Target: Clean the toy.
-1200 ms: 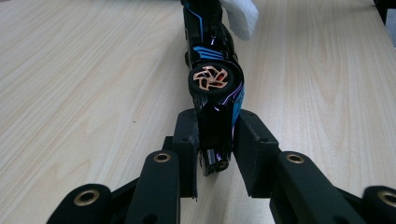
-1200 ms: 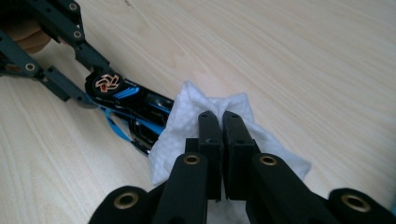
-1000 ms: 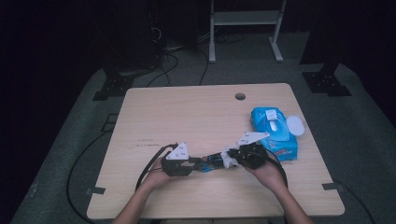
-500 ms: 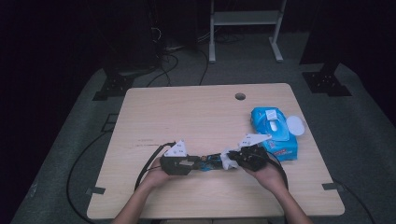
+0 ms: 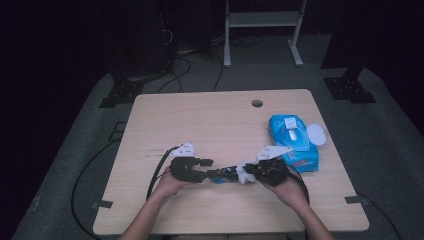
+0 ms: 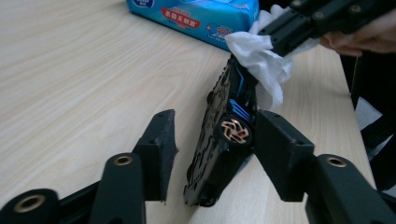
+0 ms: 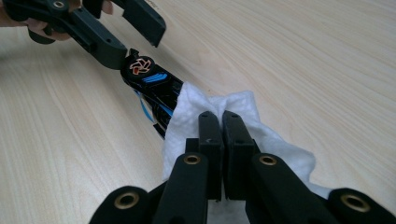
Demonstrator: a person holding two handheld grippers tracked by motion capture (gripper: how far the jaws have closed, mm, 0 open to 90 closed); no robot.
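Black gadget (image 6: 224, 140) with blue stripes lies near the table's (image 5: 210, 120) six-o'clock edge (copper rotor end between the left gripper's (image 6: 212, 140) jaws, which have just been opening). Right gripper (image 7: 222, 135) is clamped on a white wipe (image 7: 196, 116) pressed against its other end, blue wipe pack (image 5: 292, 140) at three o'clock

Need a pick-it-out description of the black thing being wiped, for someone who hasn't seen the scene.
Start at the wooden table, near edge, where the left gripper and right gripper meet. Between them lies a slim black toy car, one end under the white wipe pinched by the right gripper. Blue stripes and copper-coloured wheel spokes set it apart from the blue wipes pack at the right.
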